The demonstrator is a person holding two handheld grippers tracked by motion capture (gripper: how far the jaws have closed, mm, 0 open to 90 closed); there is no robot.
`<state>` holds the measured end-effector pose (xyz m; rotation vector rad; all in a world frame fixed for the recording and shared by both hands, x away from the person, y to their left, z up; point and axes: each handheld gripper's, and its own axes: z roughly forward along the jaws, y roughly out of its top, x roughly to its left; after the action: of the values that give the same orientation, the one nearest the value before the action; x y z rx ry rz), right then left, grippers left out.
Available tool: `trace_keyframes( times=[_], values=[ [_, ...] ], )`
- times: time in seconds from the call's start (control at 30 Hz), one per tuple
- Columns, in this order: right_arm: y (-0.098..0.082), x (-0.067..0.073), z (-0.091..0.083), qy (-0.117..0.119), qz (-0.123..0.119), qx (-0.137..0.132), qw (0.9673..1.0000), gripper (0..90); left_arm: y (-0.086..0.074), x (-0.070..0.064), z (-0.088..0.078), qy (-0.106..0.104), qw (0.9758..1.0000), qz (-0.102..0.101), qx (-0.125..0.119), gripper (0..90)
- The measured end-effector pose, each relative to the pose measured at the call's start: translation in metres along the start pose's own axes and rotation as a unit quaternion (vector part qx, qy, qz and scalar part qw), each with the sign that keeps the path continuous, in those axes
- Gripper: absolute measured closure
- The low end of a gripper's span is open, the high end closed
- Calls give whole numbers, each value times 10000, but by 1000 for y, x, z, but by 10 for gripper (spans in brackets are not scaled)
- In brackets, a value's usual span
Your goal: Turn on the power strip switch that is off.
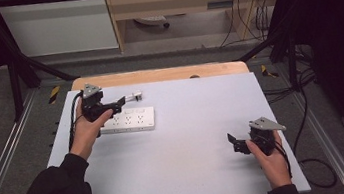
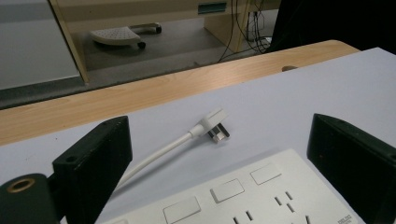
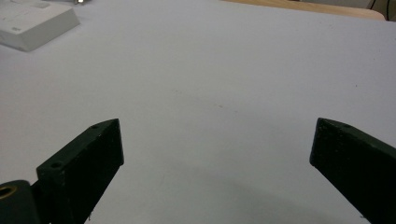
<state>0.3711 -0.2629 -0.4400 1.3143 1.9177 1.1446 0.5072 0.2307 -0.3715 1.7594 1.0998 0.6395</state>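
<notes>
Gaping wide, left claw above power strip near plug, right claw wide, empty

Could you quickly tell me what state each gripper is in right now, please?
Left gripper: open, holding nothing, above the power strip.
Right gripper: open, holding nothing.

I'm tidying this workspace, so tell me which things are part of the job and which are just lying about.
In use: power strip; white plug on its cable; left gripper, open above them.

Lying about: wheeled base on the floor; cables behind the table. The right gripper is open and idle.
</notes>
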Motion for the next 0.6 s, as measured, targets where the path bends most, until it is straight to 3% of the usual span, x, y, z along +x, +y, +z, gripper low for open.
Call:
trace_keyframes(
  times=[0.6],
  values=[
    [0, 0, 0, -2, 6, 21, 10000, 31, -9, 8, 14, 71, 9996, -105, 246, 68]
  ],
)
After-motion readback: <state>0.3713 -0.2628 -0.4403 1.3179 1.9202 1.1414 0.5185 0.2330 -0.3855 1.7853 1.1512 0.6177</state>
